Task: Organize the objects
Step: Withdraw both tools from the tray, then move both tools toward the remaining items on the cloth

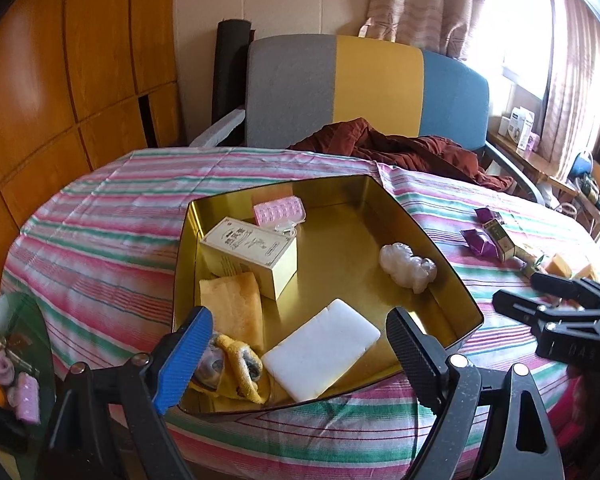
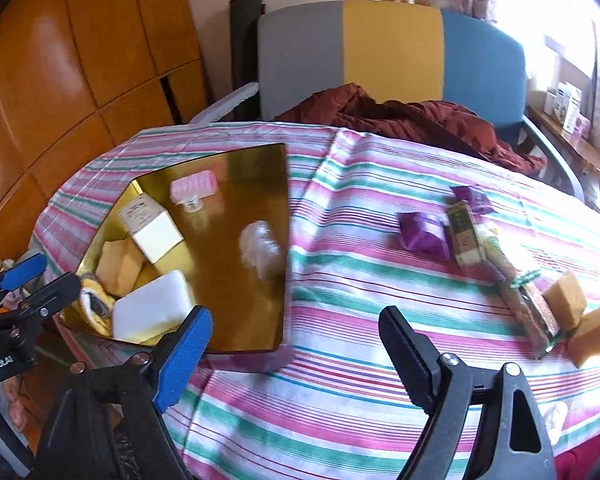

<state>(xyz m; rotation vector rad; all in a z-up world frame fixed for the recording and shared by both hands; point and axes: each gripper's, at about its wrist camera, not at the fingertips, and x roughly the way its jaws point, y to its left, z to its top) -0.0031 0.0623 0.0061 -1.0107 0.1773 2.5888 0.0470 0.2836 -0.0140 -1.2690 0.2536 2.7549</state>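
Tabletop [image 2: 340,380] first, because it is the biggest thing: it has a striped cloth on it, pink, green and white, and the cloth looks soft, so things could slide or snag on it. Next biggest is the gold tin [image 1: 432,248], which sits on the left part of the cloth. It looks hard and shiny and likely slippery, with thin walls, so I would grab a wall edge and not the flat bottom. Inside it lie a cream box [image 1: 256,256], a white block [image 1: 320,356], a folded yellow cloth [image 1: 232,308] and a lumpy white thing [image 1: 406,266]. The cream box looks stiff and light, so pinch its two long sides. The white block looks like foam, light and a bit squashy, so a soft squeeze should do. Out on the right side of the cloth, well apart from the tin, wait a long green box [image 2: 466,236], a purple packet [image 2: 424,232] and two tan sponge cubes [image 2: 566,300]. The packet looks crinkly and thin. The cubes look very light and springy, so hold them across the middle. The left gripper [image 1: 296,356] hangs spread wide over the near end of the tin and holds nothing. The right gripper [image 2: 296,356] is spread wide too, over bare cloth just right of the tin, with nothing in it.
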